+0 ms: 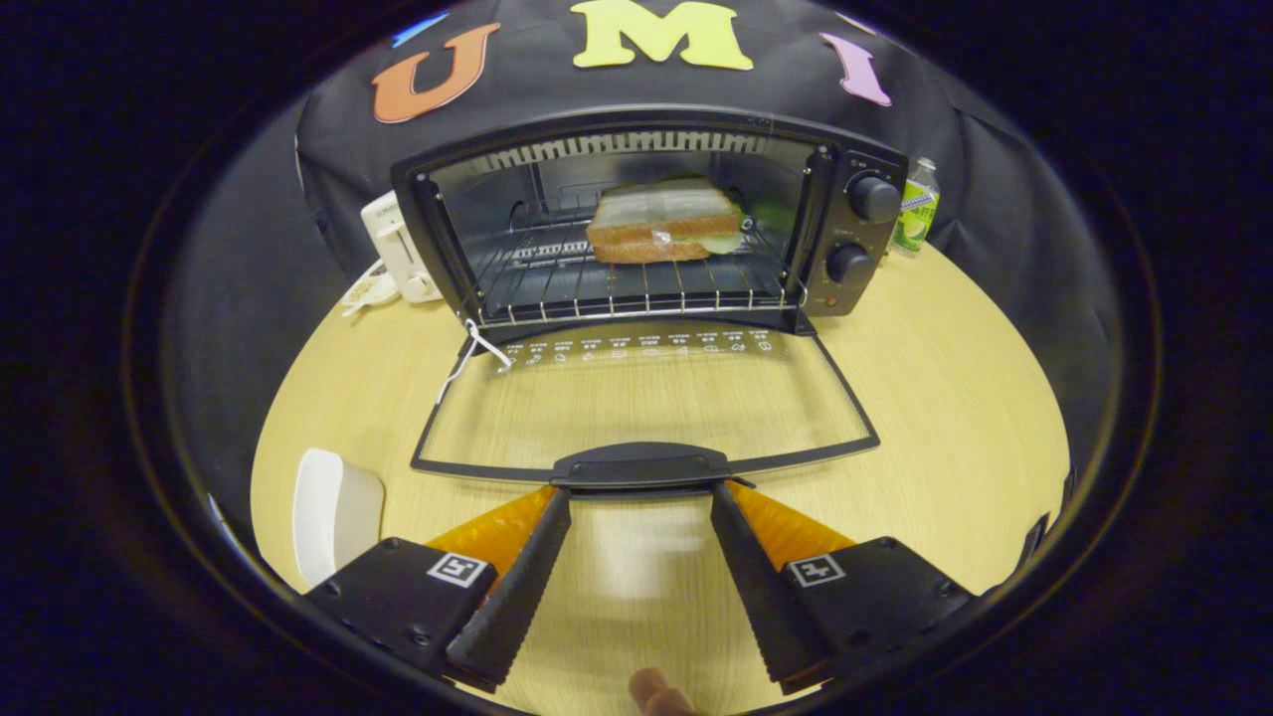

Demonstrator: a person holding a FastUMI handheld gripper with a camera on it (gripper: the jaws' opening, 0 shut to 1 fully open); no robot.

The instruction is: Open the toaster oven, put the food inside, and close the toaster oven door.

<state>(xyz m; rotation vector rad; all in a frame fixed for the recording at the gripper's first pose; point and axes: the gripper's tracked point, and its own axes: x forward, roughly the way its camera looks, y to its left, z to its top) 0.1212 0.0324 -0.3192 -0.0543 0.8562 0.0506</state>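
On the worktop (945, 398) our jaws stand released at the door handle (641, 465), ready to close the door; sandwich (663, 221) sits beyond.

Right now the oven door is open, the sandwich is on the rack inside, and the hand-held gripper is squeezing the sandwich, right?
Not quite. The gripper view shows the oven door open and the sandwich on the rack inside, but the hand-held gripper is not squeezing the sandwich. Its fingers are spread open at the door's handle, with the sandwich well beyond them.
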